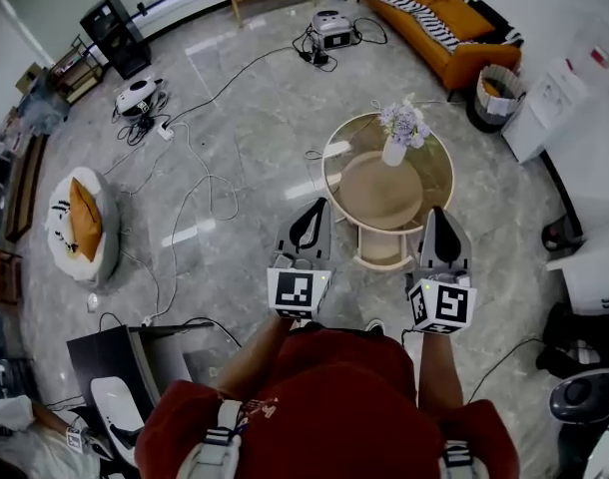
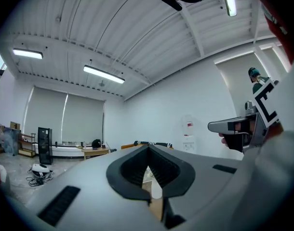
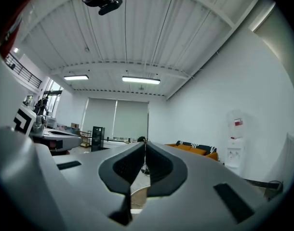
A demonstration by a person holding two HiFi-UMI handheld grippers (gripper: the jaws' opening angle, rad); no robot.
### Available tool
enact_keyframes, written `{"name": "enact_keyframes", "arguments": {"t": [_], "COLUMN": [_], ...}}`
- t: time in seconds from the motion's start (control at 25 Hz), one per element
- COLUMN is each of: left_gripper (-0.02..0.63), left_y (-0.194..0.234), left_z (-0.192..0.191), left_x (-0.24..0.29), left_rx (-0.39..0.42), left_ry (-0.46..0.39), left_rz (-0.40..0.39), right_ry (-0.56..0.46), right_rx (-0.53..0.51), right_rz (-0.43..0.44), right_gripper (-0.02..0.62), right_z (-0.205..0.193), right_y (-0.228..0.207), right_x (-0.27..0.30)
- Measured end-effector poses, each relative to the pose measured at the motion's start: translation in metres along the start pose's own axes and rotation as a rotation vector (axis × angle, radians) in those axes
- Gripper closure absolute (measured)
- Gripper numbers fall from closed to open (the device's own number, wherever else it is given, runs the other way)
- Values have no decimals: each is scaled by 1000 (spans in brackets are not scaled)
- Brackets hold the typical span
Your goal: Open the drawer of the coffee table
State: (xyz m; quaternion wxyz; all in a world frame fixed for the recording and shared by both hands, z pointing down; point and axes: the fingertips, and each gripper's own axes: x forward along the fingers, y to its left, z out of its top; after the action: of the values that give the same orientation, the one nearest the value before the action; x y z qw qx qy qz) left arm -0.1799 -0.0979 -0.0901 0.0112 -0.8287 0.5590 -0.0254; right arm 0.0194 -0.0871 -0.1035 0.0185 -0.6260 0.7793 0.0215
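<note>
The round coffee table (image 1: 336, 180) has a glass top with a tan rim, and a white vase of pale flowers (image 1: 396, 140) stands on it. A cream lower part (image 1: 382, 251) shows under the near edge; I cannot make out a drawer front. Both grippers are held high in front of my chest, pointing level and well above the table. My left gripper (image 1: 317, 206) (image 2: 148, 147) is shut with nothing between its jaws. My right gripper (image 1: 436, 214) (image 3: 145, 142) is shut too and holds nothing. Neither one touches the table.
An orange sofa (image 1: 446, 20) and a wicker basket (image 1: 496, 92) are beyond the table on the right. Cables (image 1: 207, 180) trail across the marble floor. A pouf with an orange cushion (image 1: 83, 224) lies to the left. White cabinets (image 1: 550, 106) line the right wall.
</note>
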Motion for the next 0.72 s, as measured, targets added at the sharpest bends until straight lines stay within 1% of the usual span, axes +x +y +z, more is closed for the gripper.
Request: {"name": "enact_keyframes", "arguments": {"t": [0.16,0.24,0.36,0.52,0.72], "left_gripper": [592,592,592,592,592], "left_y": [4,9,12,16,18], "left_z": [7,10,13,11,11], "left_x": [4,4,5,6,3], "left_rx": [21,24,37,23,54], "left_ry": [-74,-88,-84,-63,-70], "left_rz": [-5,-4,1,18,32], "right_ry": [7,7,-7,-15,-17], "right_rx": [-4,-18,-26,-17,-22], "right_rz": [-15,-13,-13,-20,-17], "right_gripper": [574,574,574,574,574], "right_z": [0,3,8,10,8], "right_y": [-1,2,1,-3,-2], "right_x": [-1,1,5,8,9]}}
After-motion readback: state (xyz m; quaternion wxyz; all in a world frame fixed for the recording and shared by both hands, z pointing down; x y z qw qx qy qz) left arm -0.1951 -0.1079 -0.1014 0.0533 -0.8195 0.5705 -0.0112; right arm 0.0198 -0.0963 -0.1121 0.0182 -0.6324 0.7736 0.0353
